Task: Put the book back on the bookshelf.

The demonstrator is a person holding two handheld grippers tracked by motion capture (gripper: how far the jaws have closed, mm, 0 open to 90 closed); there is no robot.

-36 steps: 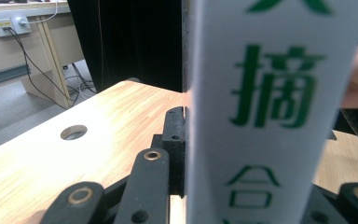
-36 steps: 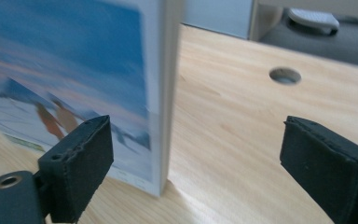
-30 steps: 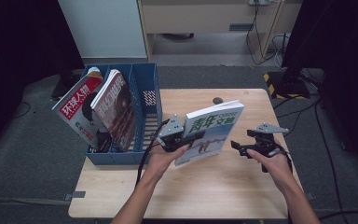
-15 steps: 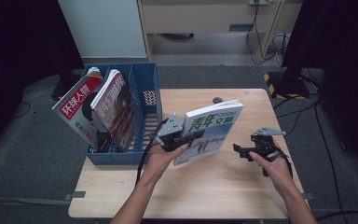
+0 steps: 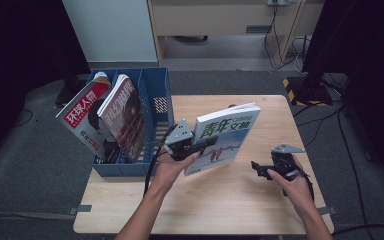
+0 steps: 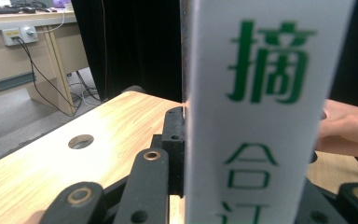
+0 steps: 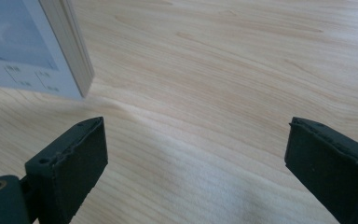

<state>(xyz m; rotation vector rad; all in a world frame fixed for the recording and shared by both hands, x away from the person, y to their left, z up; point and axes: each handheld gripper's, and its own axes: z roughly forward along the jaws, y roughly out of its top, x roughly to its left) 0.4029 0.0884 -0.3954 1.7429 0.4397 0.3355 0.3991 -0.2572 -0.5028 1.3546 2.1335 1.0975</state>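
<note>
A white book with green characters on its cover point(image 5: 227, 132) is held upright and tilted over the middle of the wooden table point(image 5: 230, 210). My left gripper point(image 5: 206, 144) is shut on its left edge. In the left gripper view the book's white spine point(image 6: 261, 116) sits between the black jaws of the left gripper point(image 6: 247, 186). My right gripper point(image 5: 256, 168) hangs low over the table to the right of the book, apart from it. In the right gripper view the right gripper point(image 7: 200, 163) is open over bare wood, with the book's lower corner point(image 7: 51, 51) at upper left.
A blue file box point(image 5: 157, 100) stands at the table's left edge with two magazines point(image 5: 87, 117) point(image 5: 127, 117) leaning in it. A round hole point(image 6: 80, 141) is in the tabletop. Cables lie on the floor behind the table.
My right gripper has drawn back toward the near edge and dropped lower. The left gripper and the book have hardly moved.
</note>
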